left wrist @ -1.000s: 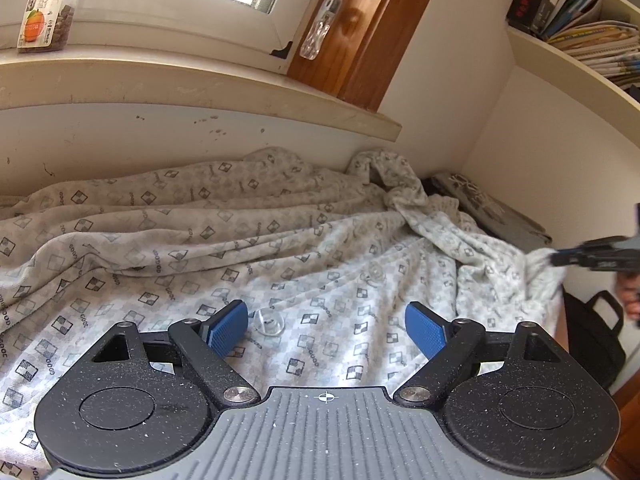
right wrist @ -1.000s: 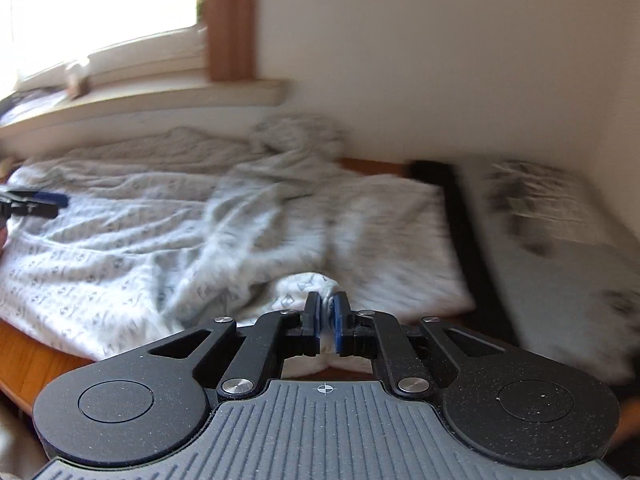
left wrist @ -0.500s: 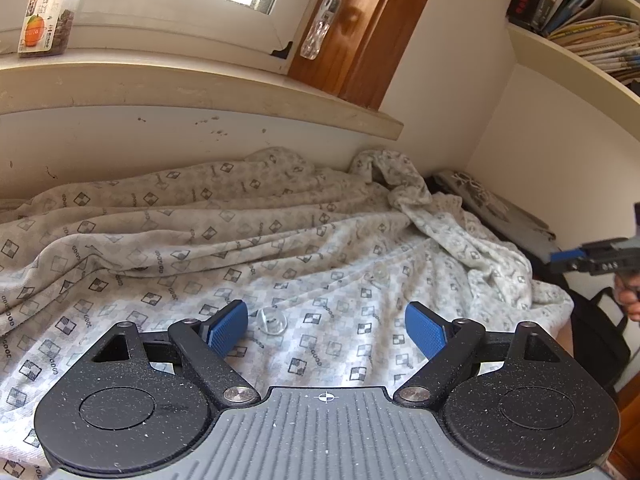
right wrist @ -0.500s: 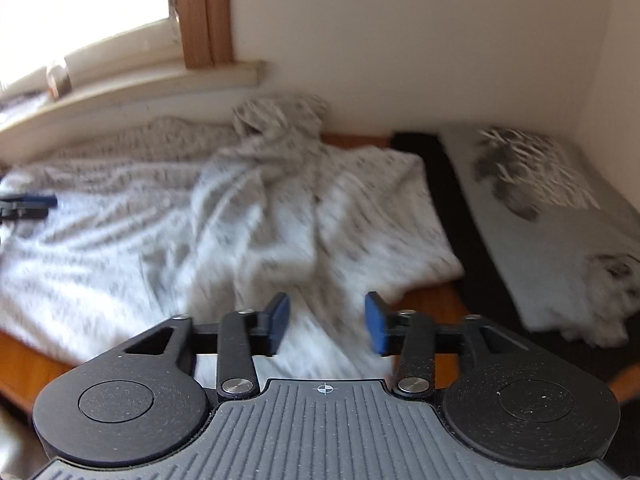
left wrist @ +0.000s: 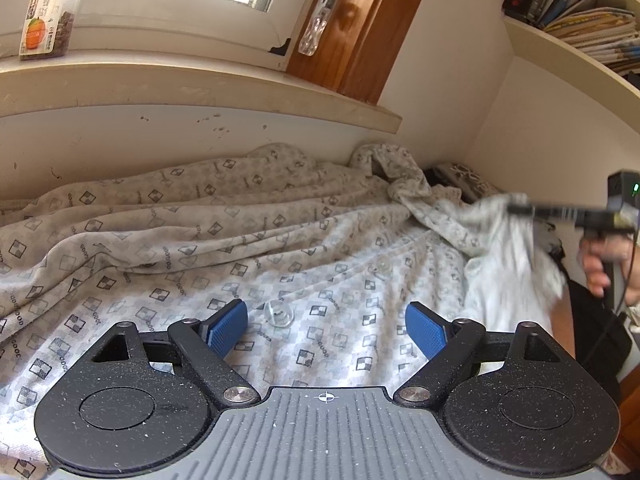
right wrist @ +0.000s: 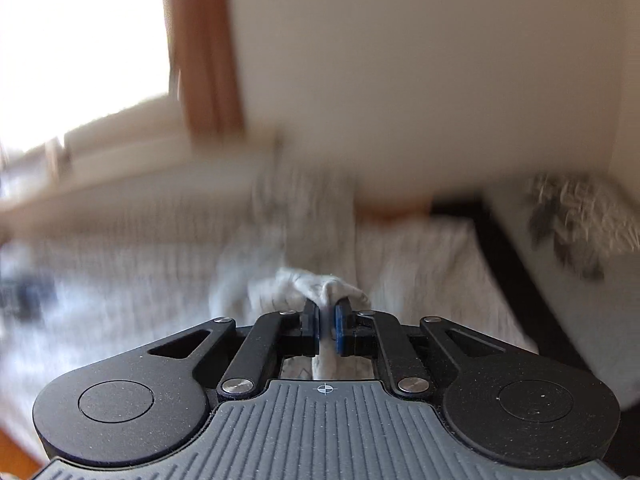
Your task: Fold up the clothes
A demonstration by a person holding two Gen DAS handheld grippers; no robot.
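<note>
A: Where is the garment?

B: The patterned shirt (left wrist: 248, 240) lies spread and wrinkled over the table (right wrist: 16, 446), front side up, with clear buttons (left wrist: 279, 313) running along the placket. Its far edge is bunched against the wall under the window sill (left wrist: 200, 92). The wooden table surface shows only at the near edge in the right wrist view.

A: State of each hand-held gripper?

B: The right hand-held gripper (right wrist: 327, 322) has just been closing. Its blue pads now pinch a fold of the shirt's right-hand edge, and fabric bulges out ahead of the fingertips. In the left wrist view that same tool (left wrist: 524, 210) holds the cloth lifted off the table, with the person's hand (left wrist: 604, 256) on its grip. The left hand-held gripper (left wrist: 326, 326) hangs over the placket with jaws spread wide. Nothing is between its pads; one button lies just beside the left pad.

A: Why that arrangement?

B: In my judgement the right side is being raised so it can be carried over toward the middle. The left tool waits open near the button line, probably to pin or take the cloth there. The right wrist view is badly blurred, so detail is limited.

A: Anything else nearby?

B: A snack packet (left wrist: 44, 24) on the sill, books (left wrist: 580, 4) on a shelf, and a grey cushion (right wrist: 580, 248) beyond the shirt.
</note>
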